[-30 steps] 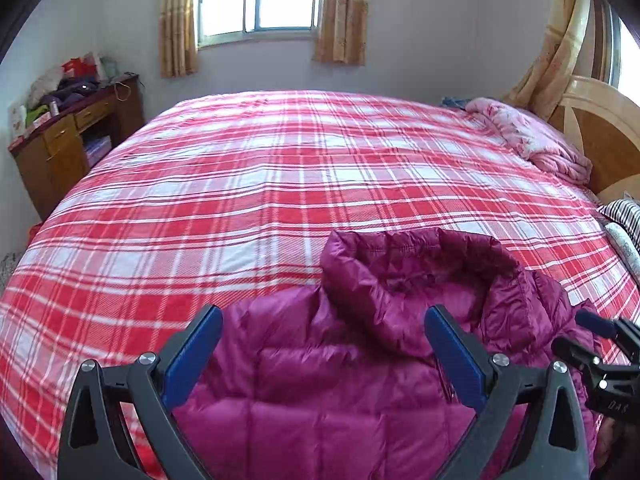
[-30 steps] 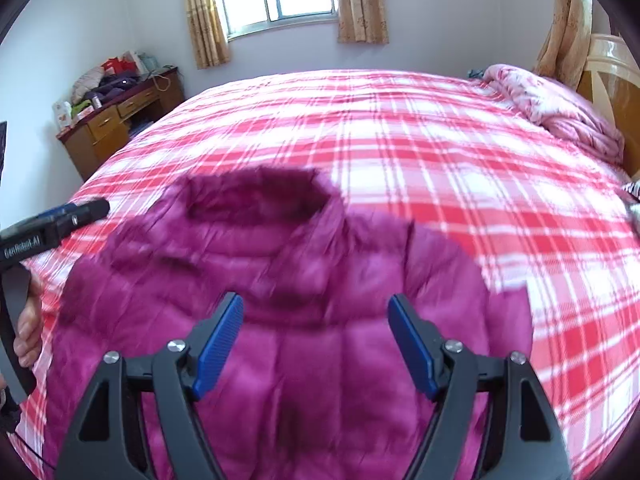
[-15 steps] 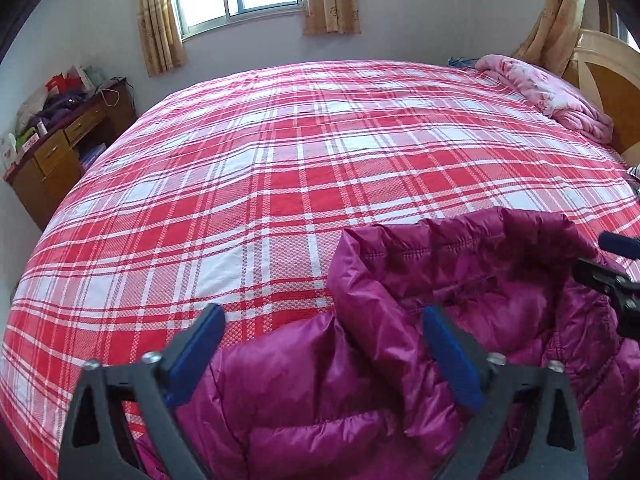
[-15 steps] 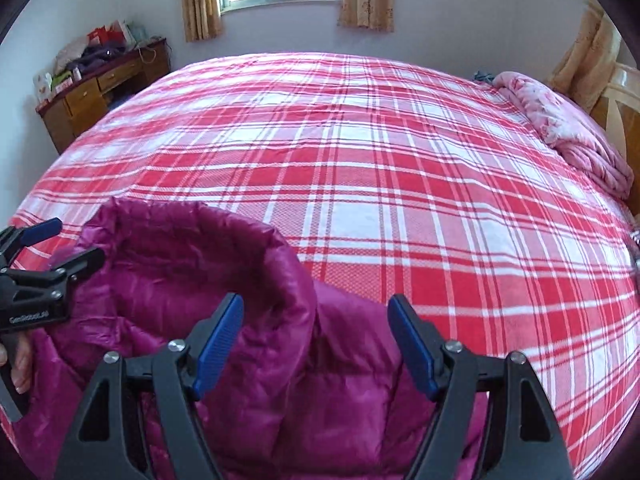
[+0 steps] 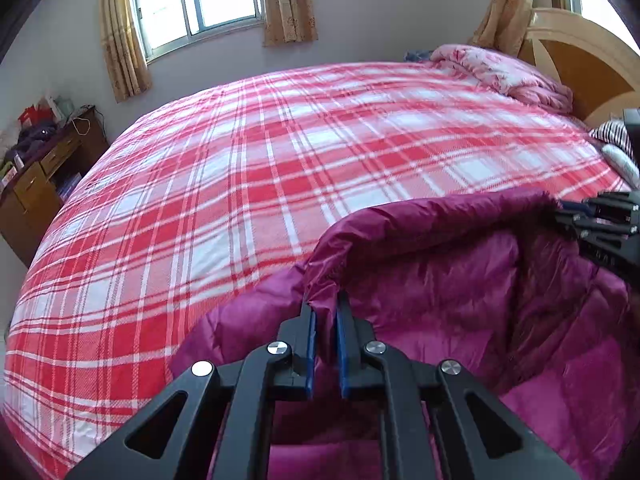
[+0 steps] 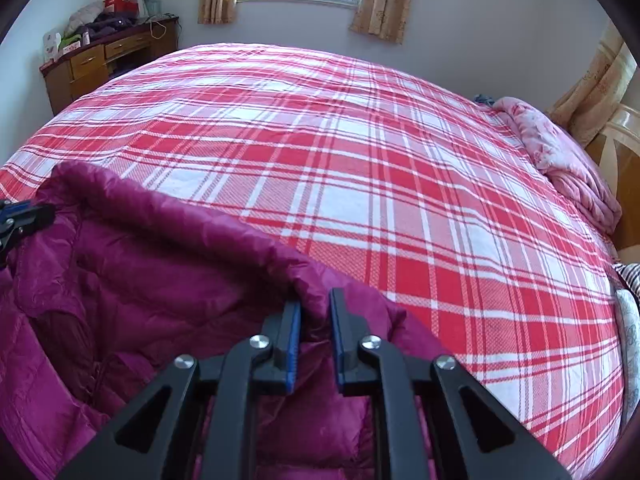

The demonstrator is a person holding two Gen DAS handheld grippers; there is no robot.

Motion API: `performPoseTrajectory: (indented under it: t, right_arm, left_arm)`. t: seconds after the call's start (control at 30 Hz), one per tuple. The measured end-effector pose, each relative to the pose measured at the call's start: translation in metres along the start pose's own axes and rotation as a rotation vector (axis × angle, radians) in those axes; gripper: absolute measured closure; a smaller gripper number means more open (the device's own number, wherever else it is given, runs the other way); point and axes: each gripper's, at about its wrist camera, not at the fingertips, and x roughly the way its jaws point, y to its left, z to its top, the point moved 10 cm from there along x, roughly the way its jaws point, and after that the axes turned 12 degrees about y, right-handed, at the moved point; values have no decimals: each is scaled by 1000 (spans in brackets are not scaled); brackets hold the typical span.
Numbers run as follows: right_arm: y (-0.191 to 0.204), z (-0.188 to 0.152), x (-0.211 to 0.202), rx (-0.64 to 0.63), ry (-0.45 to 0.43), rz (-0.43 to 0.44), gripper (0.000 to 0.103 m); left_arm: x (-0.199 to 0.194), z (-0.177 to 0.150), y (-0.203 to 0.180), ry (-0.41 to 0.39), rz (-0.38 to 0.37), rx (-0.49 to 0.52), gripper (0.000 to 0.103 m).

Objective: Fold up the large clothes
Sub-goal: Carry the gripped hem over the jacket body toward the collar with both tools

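A red plaid bed (image 5: pixel 240 184) fills the room. At its near edge lies the magenta puffer jacket (image 5: pixel 460 288), collar rim running left to right. The left gripper (image 5: pixel 325 312) and right gripper (image 6: pixel 315 312) are closing onto that rim. Lifting both ends evenly should keep it taut.

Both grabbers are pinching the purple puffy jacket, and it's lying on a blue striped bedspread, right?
Not quite. Both the left gripper and the right gripper do pinch the purple puffy jacket, but the bedspread is red and white plaid, not blue striped. Both wrist views show it.
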Motion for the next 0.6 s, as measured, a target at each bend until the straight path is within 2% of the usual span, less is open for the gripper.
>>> performPoseTrajectory:
  t: [0.1, 0.23, 0.3, 0.43, 0.5, 0.53, 0.57, 0.6]
  right_arm:
    - [3, -8, 4, -15, 8, -6, 90]
    - [4, -17, 11, -27, 5, -19, 90]
    - [4, -19, 14, -23, -4, -22, 90]
    - [5, -20, 17, -21, -25, -29, 90]
    - [5, -20, 17, -16, -30, -22, 90]
    - [4, -20, 17, -11, -32, -15, 90]
    - [4, -20, 17, -8, -35, -12, 90]
    - [4, -20, 17, -7, -38, -12, 90]
  left_arm:
    - [12, -13, 4, 37, -4, -7, 95]
    - [9, -16, 10, 19, -39, -82, 92]
    - [-3, -13, 10, -7, -67, -118, 91]
    - [-48, -2, 4, -143, -107, -130, 89]
    - [-67, 6, 5, -205, -118, -154, 76]
    - [-72, 11, 6, -225, -119, -171, 49]
    - [-77, 17, 8, -248, -118, -195, 18]
    - [-79, 22, 9, -267, -110, -216, 10]
